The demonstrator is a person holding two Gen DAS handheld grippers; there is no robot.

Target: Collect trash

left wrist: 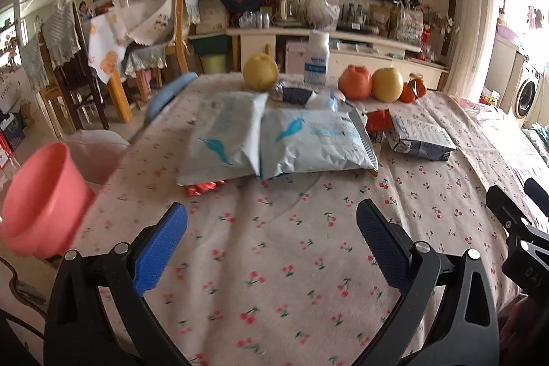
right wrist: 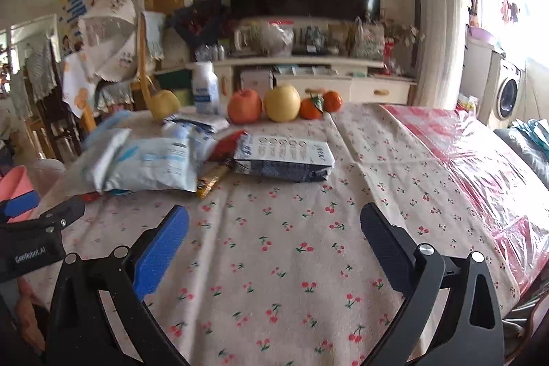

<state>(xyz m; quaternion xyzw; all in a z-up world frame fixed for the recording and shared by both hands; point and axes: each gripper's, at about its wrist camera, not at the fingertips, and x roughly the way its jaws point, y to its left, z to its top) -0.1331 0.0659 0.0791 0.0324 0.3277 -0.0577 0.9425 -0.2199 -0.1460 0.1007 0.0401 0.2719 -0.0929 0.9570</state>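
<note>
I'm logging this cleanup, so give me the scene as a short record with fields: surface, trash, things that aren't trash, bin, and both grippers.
surface: table with cherry-print cloth
trash: two pale mailer bags, a dark-and-white packet, a red wrapper poking out from under the bags
not trash: fruit row and a white bottle at the far edge
bin: pink bin off the table's left side
left gripper: open, empty, over bare cloth
right gripper: open, empty, over bare cloth
</note>
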